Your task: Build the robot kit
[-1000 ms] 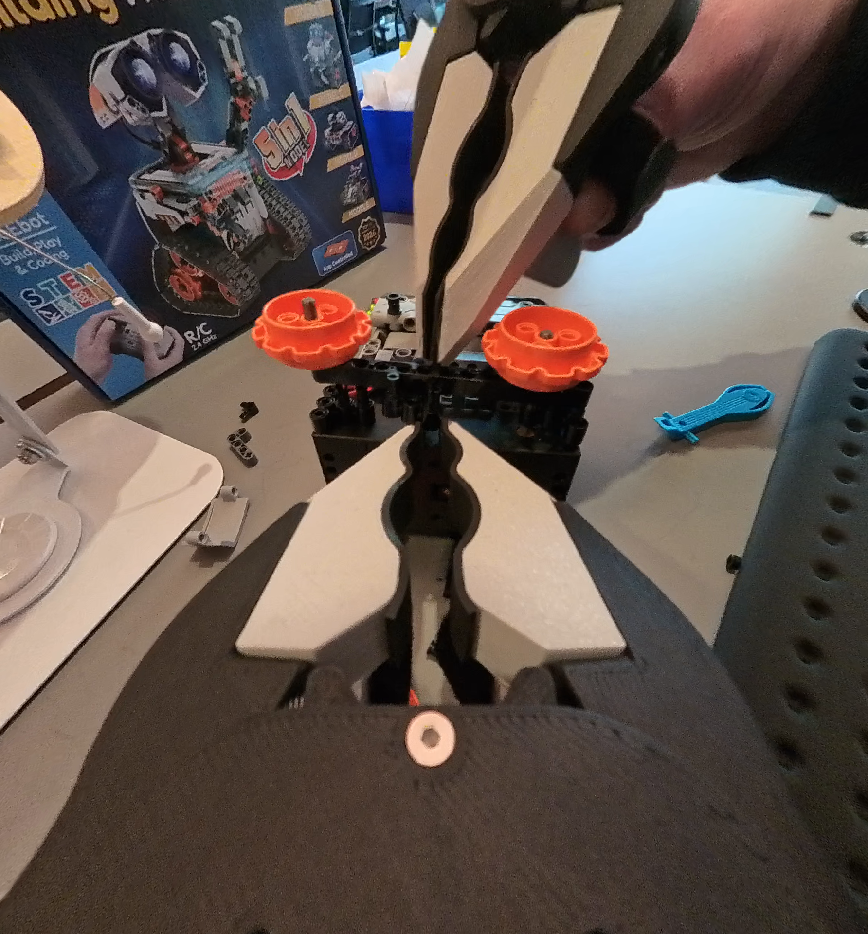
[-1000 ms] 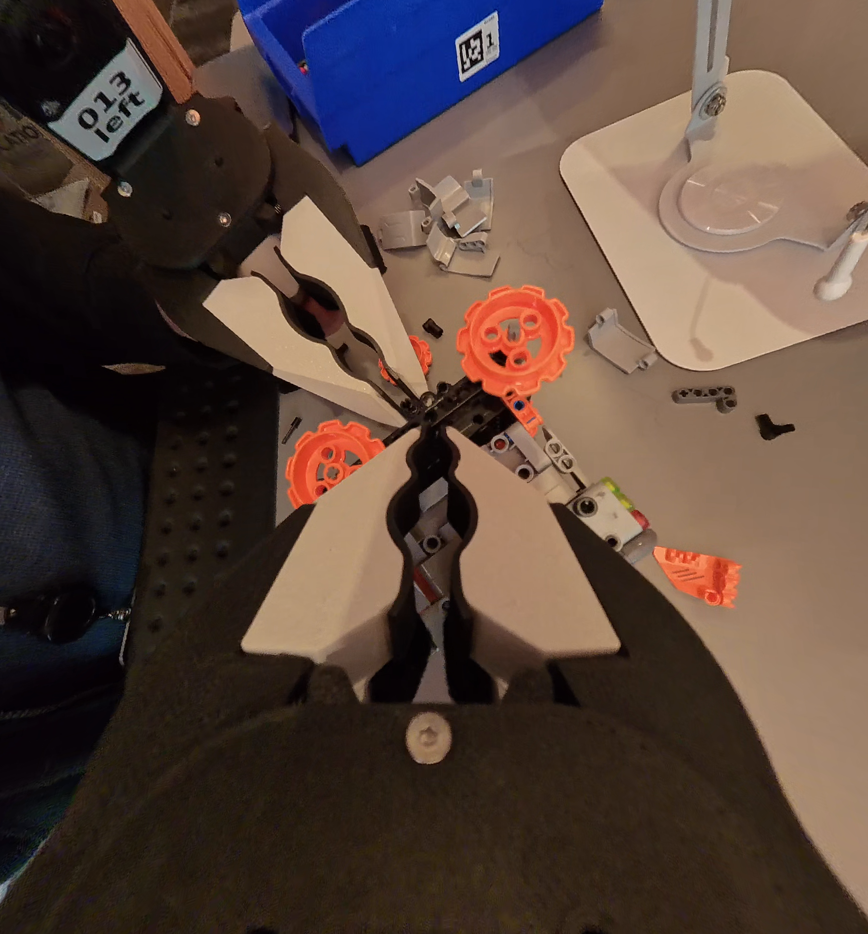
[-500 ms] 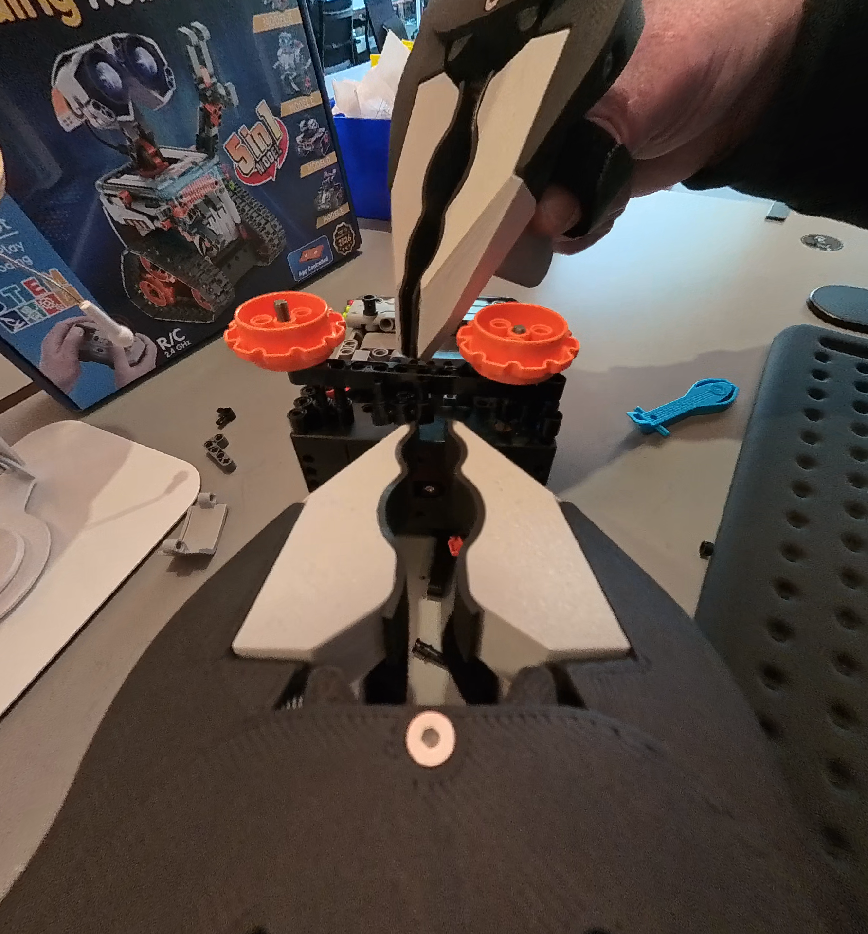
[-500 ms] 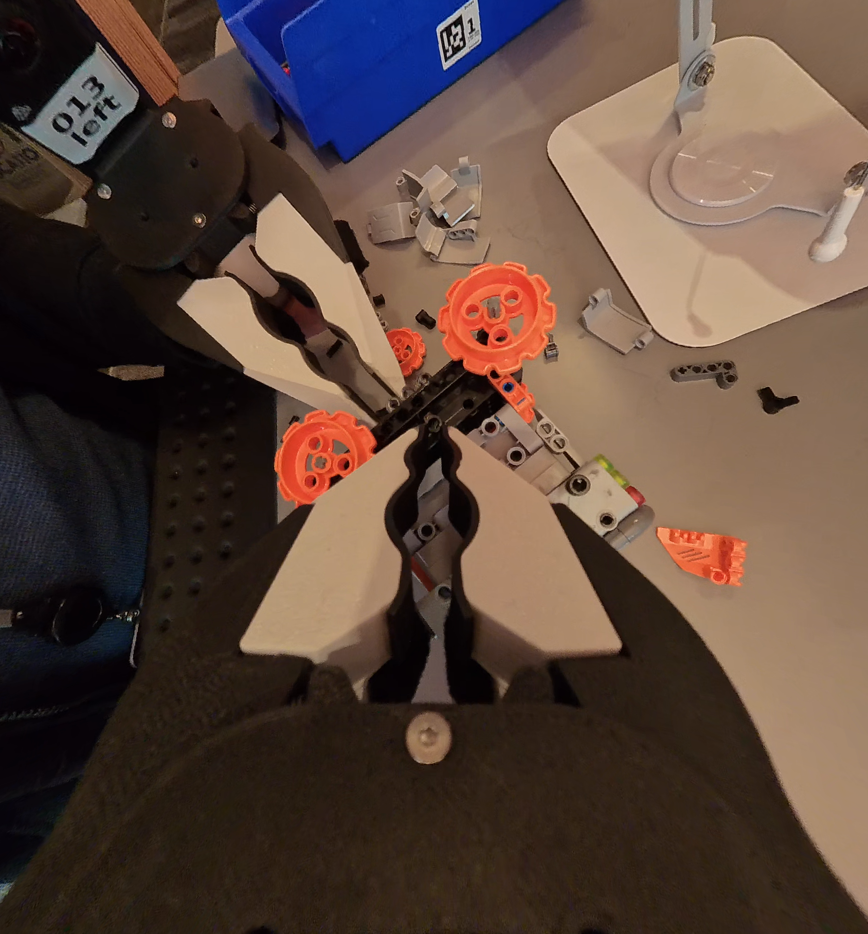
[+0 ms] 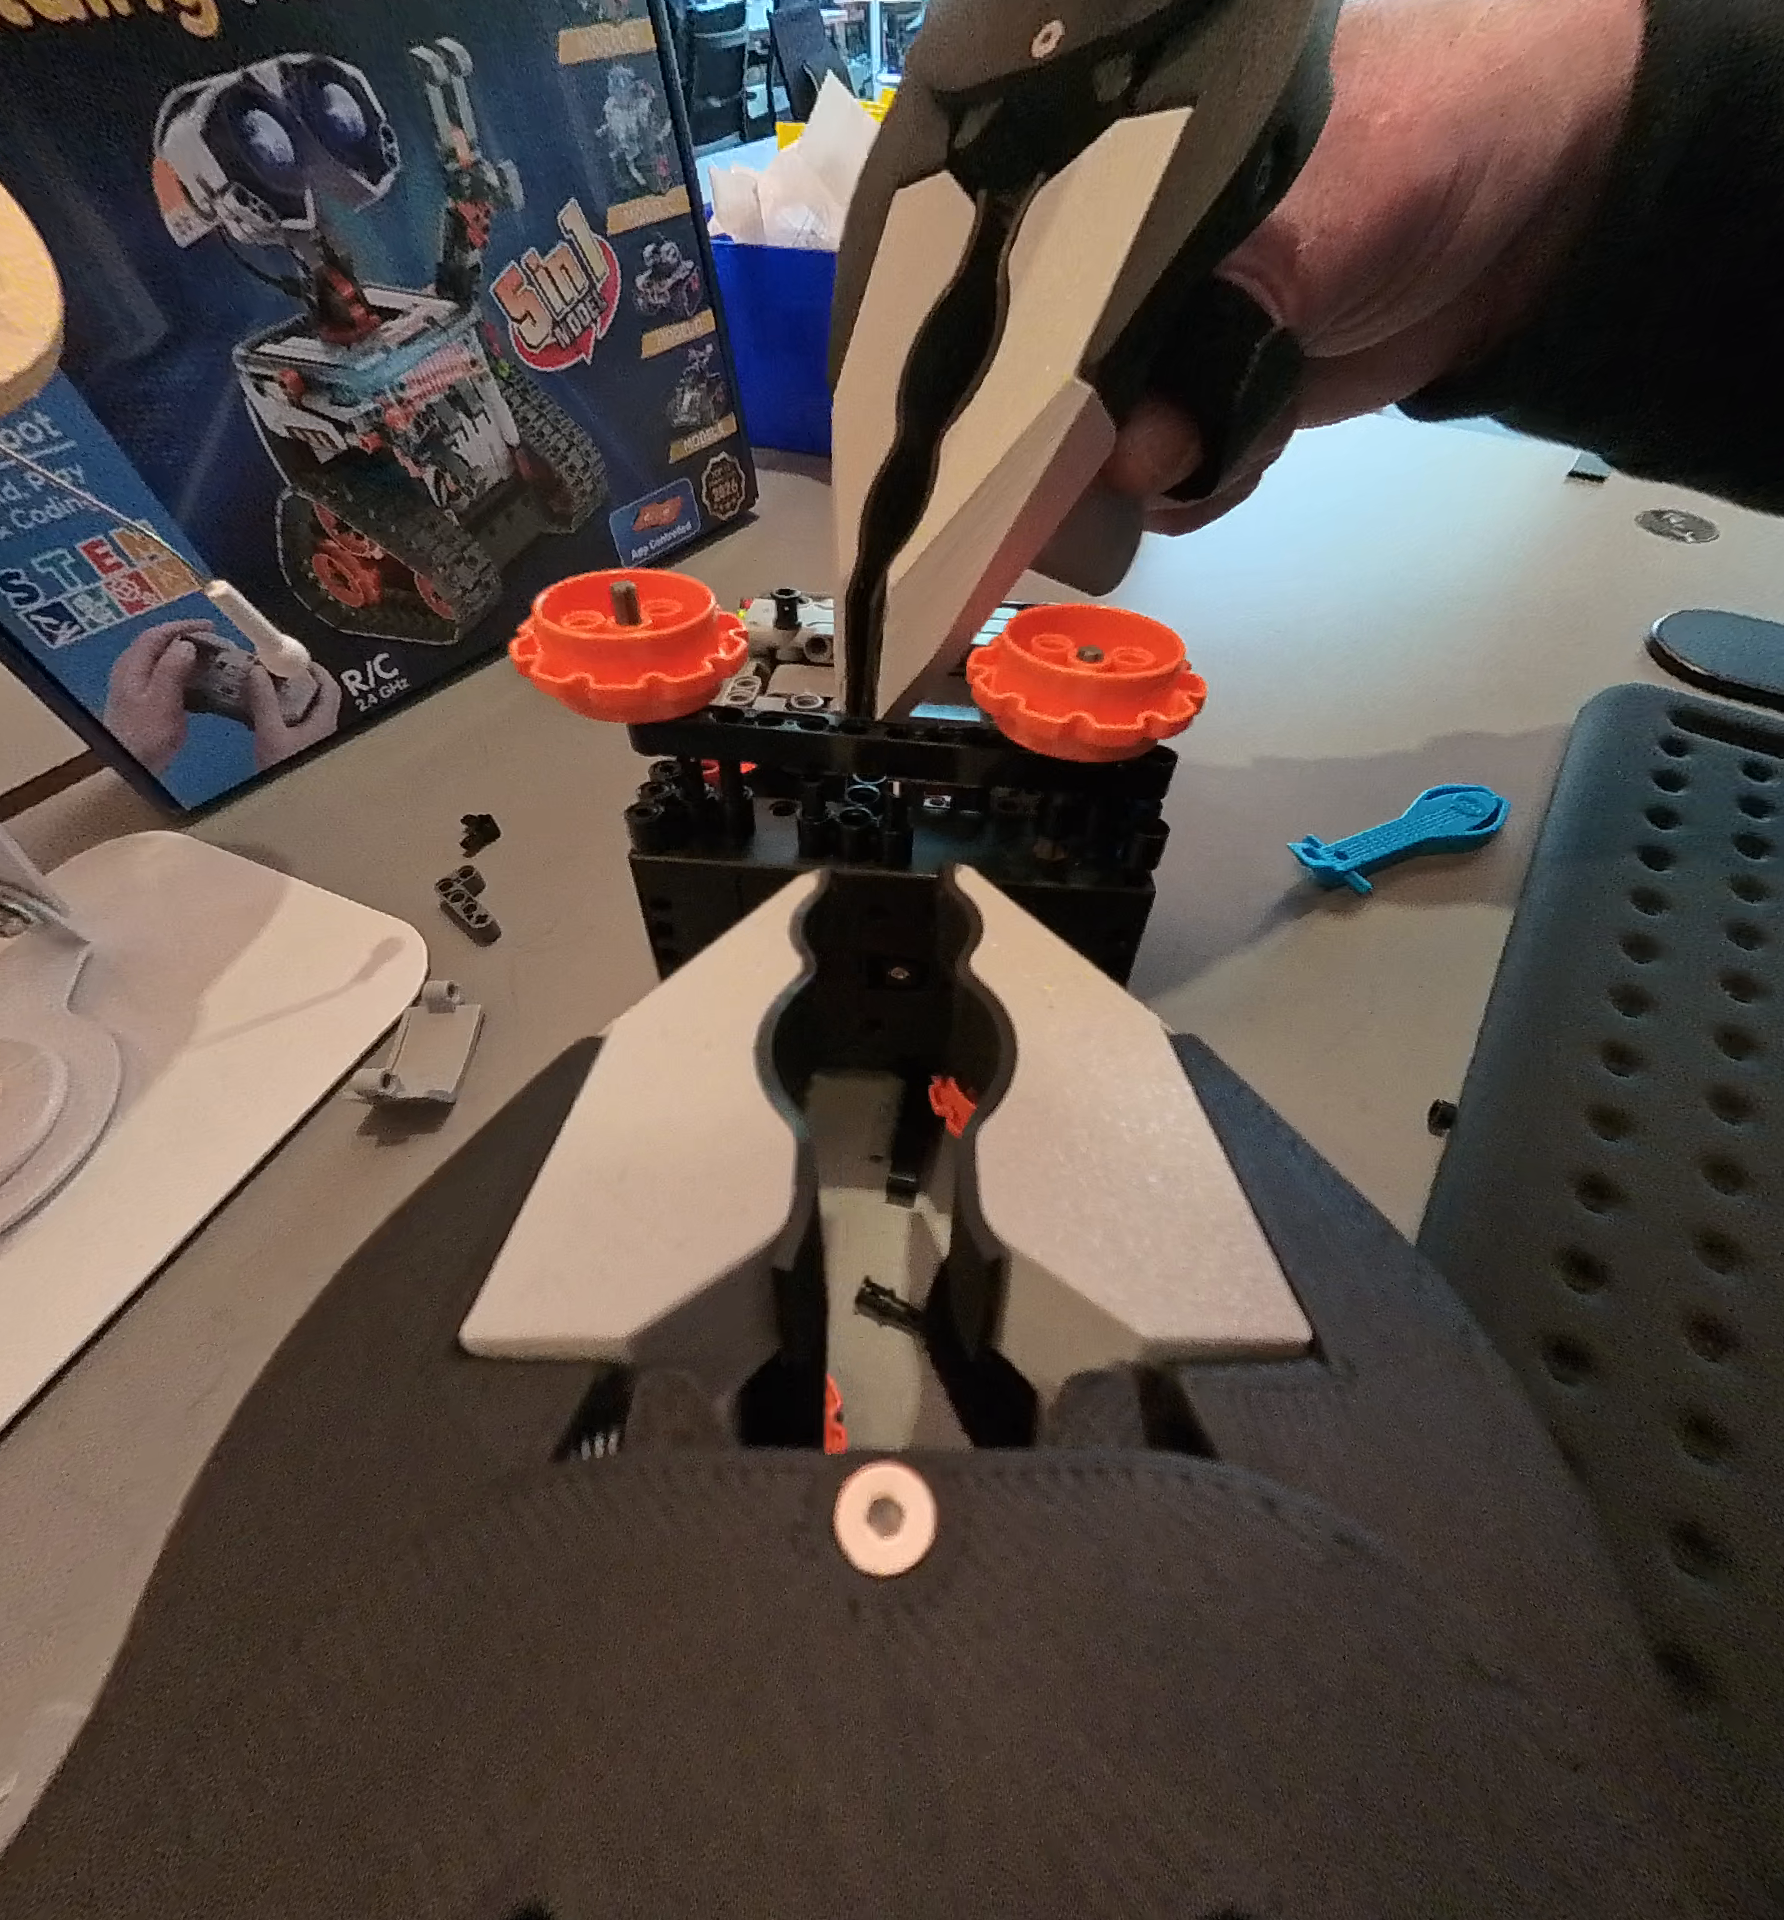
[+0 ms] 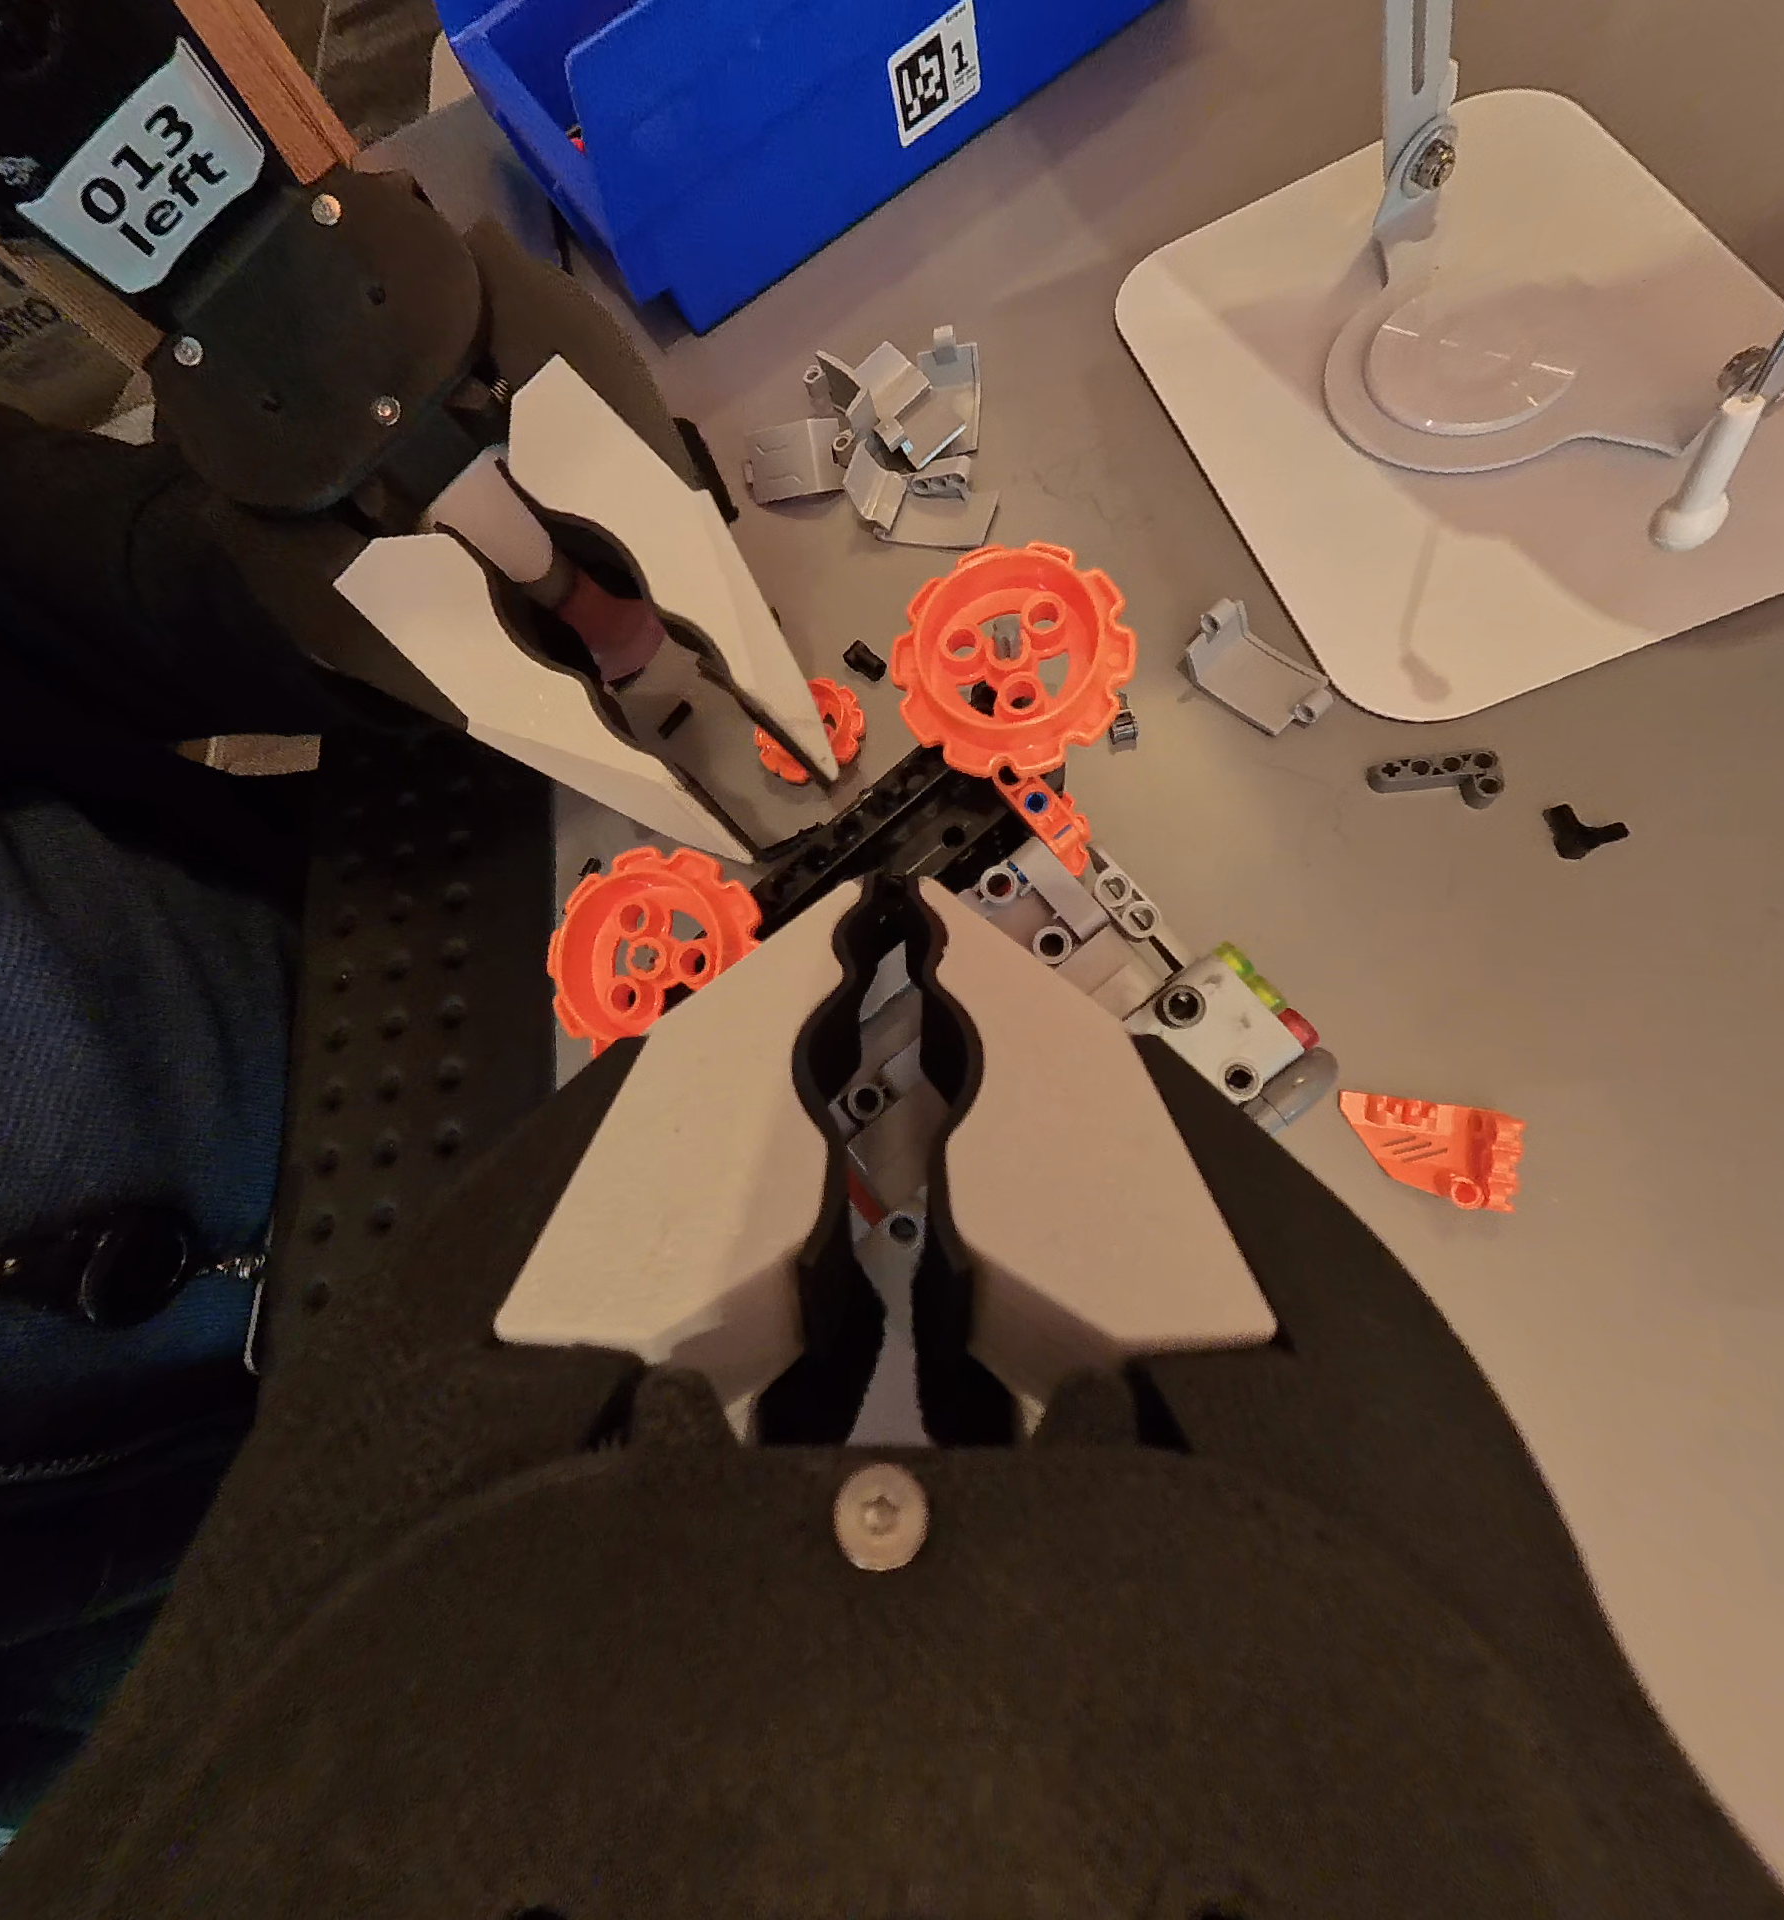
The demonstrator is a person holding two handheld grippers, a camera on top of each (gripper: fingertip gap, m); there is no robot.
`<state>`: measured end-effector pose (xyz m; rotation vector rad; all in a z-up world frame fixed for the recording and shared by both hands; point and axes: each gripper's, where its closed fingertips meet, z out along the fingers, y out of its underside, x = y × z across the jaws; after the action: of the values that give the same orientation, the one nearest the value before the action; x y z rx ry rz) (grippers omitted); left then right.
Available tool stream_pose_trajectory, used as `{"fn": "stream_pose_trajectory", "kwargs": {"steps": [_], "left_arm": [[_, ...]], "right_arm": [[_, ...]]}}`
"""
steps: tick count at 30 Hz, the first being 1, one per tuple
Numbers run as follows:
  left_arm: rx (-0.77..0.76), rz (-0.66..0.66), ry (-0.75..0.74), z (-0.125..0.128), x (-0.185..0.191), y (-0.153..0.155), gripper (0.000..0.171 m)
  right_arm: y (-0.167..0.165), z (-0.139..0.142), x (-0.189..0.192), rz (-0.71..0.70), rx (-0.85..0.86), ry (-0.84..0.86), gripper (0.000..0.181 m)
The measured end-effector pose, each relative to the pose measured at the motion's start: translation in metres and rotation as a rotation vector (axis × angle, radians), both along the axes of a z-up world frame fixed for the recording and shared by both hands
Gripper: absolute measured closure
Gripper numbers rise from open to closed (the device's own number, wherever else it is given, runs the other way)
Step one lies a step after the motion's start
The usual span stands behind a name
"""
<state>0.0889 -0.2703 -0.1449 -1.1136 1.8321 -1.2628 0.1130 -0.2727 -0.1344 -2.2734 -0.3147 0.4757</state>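
Observation:
A black brick-built model (image 5: 1033,914) stands on the grey table with a black beam (image 5: 763,743) across its top. The beam carries two orange toothed wheels (image 5: 628,644) (image 5: 1085,681). My left gripper (image 5: 890,881) is narrowly open, its tips against the near face of the black block. It also shows in the right wrist view (image 6: 784,805), beside a small orange gear (image 6: 815,717). My right gripper (image 6: 890,885) comes down from above, shut on the middle of the beam (image 6: 867,831). It also shows in the left wrist view (image 5: 857,712), held by a hand. Grey parts (image 6: 1075,914) of the model lie behind the beam.
A toy box with a robot picture (image 5: 348,364) stands at the back left. A white stand base (image 6: 1490,416) and a blue bin (image 6: 763,156) are nearby. Loose grey parts (image 6: 888,436), an orange panel (image 6: 1439,1148) and a blue tool (image 5: 1397,836) lie around. A black perforated mat (image 5: 1646,1143) lies on the right. Both grippers' tips are close together, under 4 cm apart.
My left gripper's jaws have widened a little at the black block. My right gripper has stayed shut on the beam. The model has hardly moved.

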Motion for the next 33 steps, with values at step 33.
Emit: {"fn": "stream_pose_trajectory", "kwargs": {"steps": [33], "left_arm": [[0.061,-0.063,-0.025,-0.002,0.021,-0.005,0.15]], "right_arm": [[0.002,0.005,-0.007,-0.149,-0.037,0.112,0.181]]}}
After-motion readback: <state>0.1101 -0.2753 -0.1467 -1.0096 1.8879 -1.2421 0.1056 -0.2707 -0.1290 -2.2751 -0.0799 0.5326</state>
